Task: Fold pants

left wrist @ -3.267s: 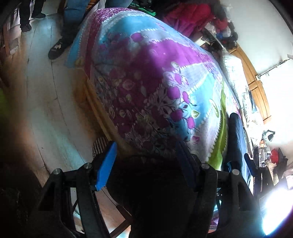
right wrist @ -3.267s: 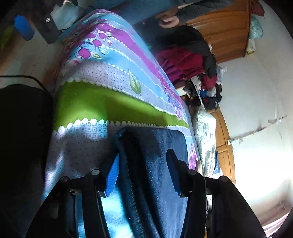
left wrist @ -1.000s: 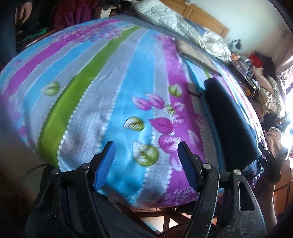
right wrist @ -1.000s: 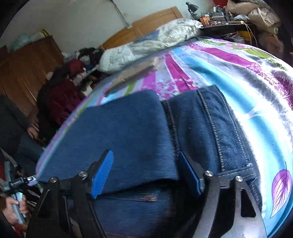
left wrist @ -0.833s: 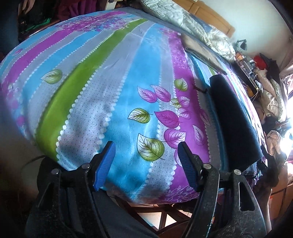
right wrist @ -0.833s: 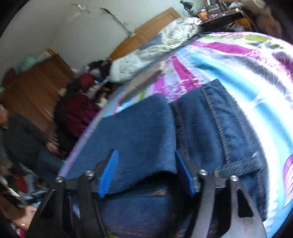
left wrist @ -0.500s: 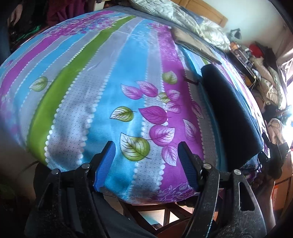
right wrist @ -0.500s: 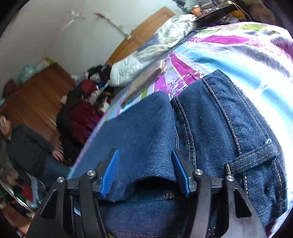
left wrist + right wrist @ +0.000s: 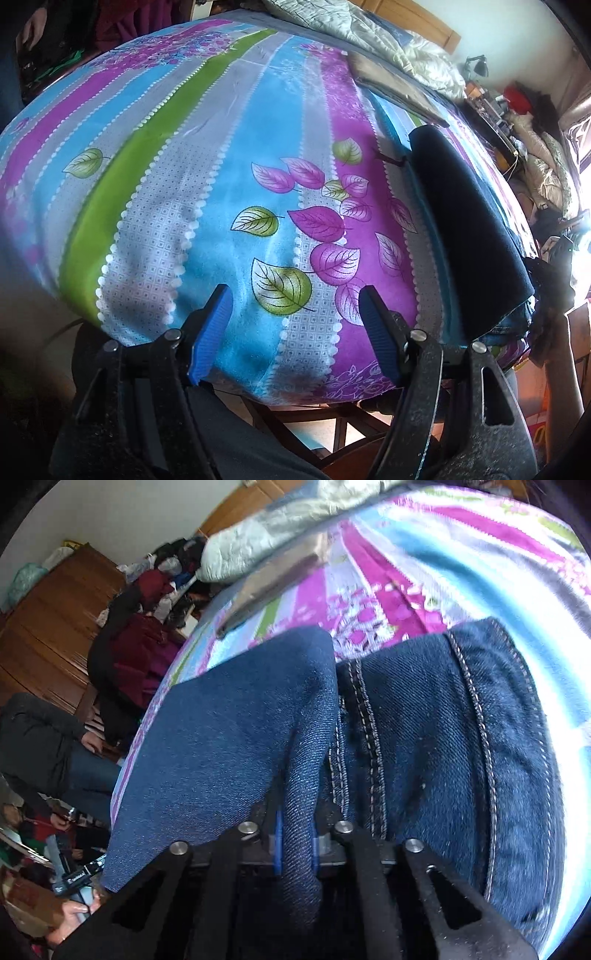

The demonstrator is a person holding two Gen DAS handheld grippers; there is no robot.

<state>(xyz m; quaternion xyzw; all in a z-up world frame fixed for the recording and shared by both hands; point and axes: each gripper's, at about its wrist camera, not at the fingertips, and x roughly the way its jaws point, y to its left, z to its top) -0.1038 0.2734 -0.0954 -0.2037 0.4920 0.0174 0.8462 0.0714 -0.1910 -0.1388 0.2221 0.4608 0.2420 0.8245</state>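
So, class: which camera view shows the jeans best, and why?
The right wrist view: the jeans fill the frame, stitching and fold clear, a fold pinched in the right hand-held gripper. The left wrist view shows the jeans only as a dark strip near the bed's edge.

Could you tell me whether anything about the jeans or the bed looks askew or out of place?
Nothing stands out. The dark blue denim jeans lie folded on the striped leaf-print bedsheet; the right gripper pinches a fold, and the left gripper hangs open.
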